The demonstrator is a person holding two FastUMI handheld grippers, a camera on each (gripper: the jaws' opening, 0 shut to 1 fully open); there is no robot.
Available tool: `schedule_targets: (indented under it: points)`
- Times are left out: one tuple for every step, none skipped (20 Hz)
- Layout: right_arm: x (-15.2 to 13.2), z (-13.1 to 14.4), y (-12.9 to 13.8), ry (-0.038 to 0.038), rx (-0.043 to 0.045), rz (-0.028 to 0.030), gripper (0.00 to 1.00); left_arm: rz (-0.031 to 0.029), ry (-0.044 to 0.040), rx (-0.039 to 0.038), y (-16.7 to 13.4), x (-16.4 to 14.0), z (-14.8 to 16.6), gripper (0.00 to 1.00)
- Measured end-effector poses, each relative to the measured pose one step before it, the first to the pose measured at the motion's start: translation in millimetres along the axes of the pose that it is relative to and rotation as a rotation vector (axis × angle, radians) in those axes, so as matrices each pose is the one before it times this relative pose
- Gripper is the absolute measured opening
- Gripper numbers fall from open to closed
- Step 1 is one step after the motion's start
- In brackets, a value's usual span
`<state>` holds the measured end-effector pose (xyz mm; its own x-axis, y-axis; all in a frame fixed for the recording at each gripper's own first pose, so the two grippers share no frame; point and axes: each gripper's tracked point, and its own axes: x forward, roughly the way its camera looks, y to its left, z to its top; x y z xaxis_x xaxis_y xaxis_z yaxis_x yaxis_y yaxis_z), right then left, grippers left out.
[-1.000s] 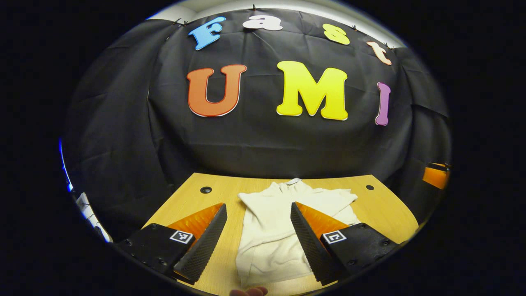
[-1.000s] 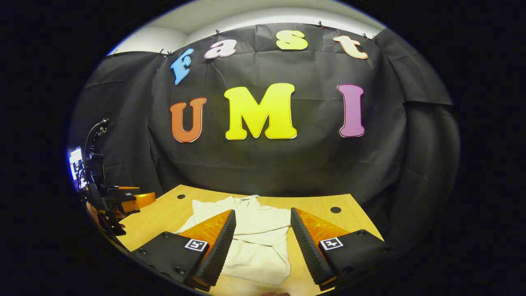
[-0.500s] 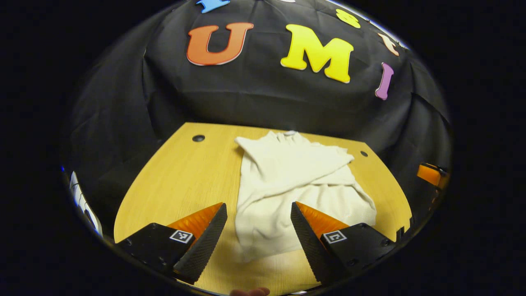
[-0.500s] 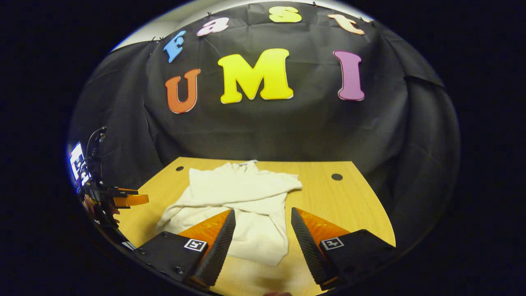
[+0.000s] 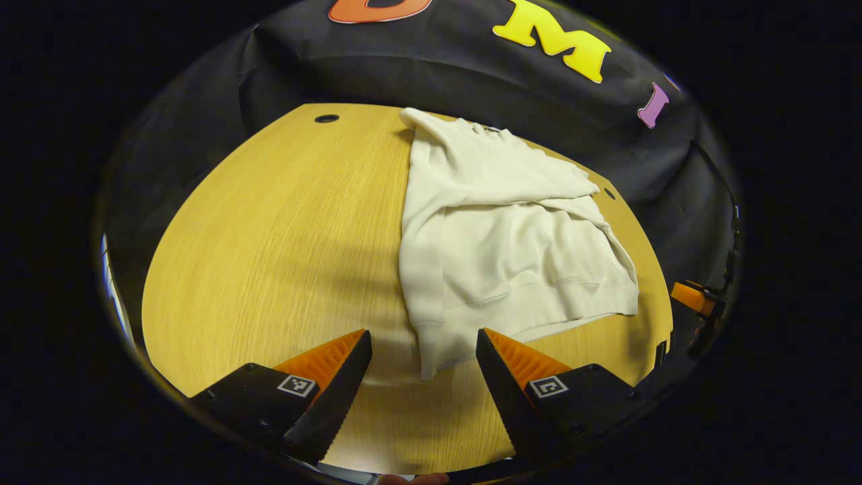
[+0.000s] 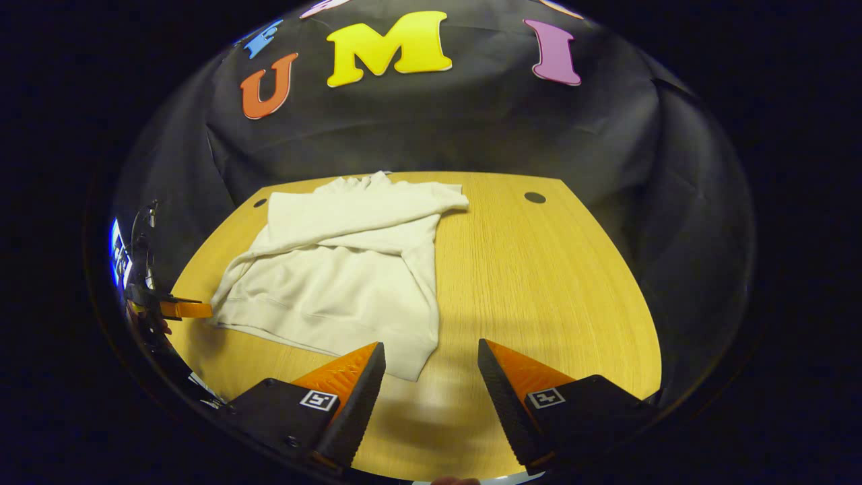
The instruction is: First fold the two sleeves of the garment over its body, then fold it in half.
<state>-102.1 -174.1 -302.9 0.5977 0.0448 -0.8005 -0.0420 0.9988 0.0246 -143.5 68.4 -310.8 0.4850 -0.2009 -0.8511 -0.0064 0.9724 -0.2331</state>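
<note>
Your left tool [image 5: 423, 364] and your right tool [image 6: 431, 377] both stand wide open with nothing between their fingers, each hovering above the wooden worktop [image 5: 269, 236] just off a near bottom corner of the garment [image 5: 512, 236]. The cream garment lies flat on the worktop with both sleeves [image 6: 363, 209] already folded across its body, collar toward the black cloth wall [image 6: 438, 128] and hem toward you.
</note>
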Motion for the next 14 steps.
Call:
schedule_targets:
  points:
    - [7.65, -4.37, 2.05, 0.01558, 0.00992, -0.00422, 0.86, -0.00751, 0.00416, -0.00803, -2.90, 4.49, 0.02, 0.99]
    - [8.45, -2.87, 3.40, 0.01226, 0.00323, -0.00422, 0.87, -0.00743, -0.00081, -0.00457, -3.70, 1.46, 2.27, 0.99]
    - [8.71, -1.43, 3.43, 0.00683, -0.00151, -0.00249, 0.85, -0.00673, -0.00058, -0.00201, -3.01, 1.80, 1.38, 0.99]
    - [9.96, -1.44, 2.94, 0.01429, -0.00622, -0.00644, 0.86, -0.00553, 0.00443, -0.00035, -3.52, 2.12, 0.71, 0.99]
    - [7.79, -4.84, 1.57, 0.00839, 0.00036, -0.00536, 0.86, -0.01591, 0.01122, -0.00393, -5.87, 3.70, -1.40, 0.98]
    - [6.66, -3.32, 0.70, 0.00817, -0.00506, -0.01483, 0.85, -0.00527, 0.00875, -0.00275, -4.10, 1.15, -0.58, 0.98]
    - [7.74, -3.08, -0.12, 0.01021, -0.00108, -0.01080, 0.87, 0.00245, -0.00256, 0.00829, -1.49, 3.52, 2.28, 0.98]
    - [5.04, -3.69, 3.00, 0.01366, 0.00978, 0.00155, 0.86, 0.00495, 0.00543, -0.00057, 0.47, 0.08, 0.57, 0.98]
    - [4.72, -5.47, 4.06, 0.01480, 0.00866, 0.00192, 0.85, 0.00687, 0.00271, -0.00254, 0.87, -0.82, 1.43, 0.98]
    - [3.22, -4.01, 2.46, 0.01287, 0.00739, 0.00137, 0.87, 0.00384, 0.00726, -0.00134, -1.21, 0.82, -0.06, 0.97]
    - [1.70, -2.90, 0.29, 0.01037, 0.00739, -0.00562, 0.85, 0.00943, 0.00785, -0.00534, -0.24, 1.68, -1.47, 0.96]
    - [0.30, 0.43, 1.25, 0.00162, 0.00567, -0.00241, 0.87, 0.01578, 0.00612, -0.01181, 1.05, 1.48, -0.27, 1.00]
    - [0.45, 0.25, 1.15, 0.00081, 0.00394, -0.00116, 0.87, 0.01858, -0.00018, -0.01649, 1.35, 2.49, 0.55, 0.89]
    - [0.13, 1.11, 1.61, -0.00034, 0.00108, 0.00019, 0.87, 0.02627, -0.00019, -0.01056, 3.30, 0.94, 1.67, 0.80]
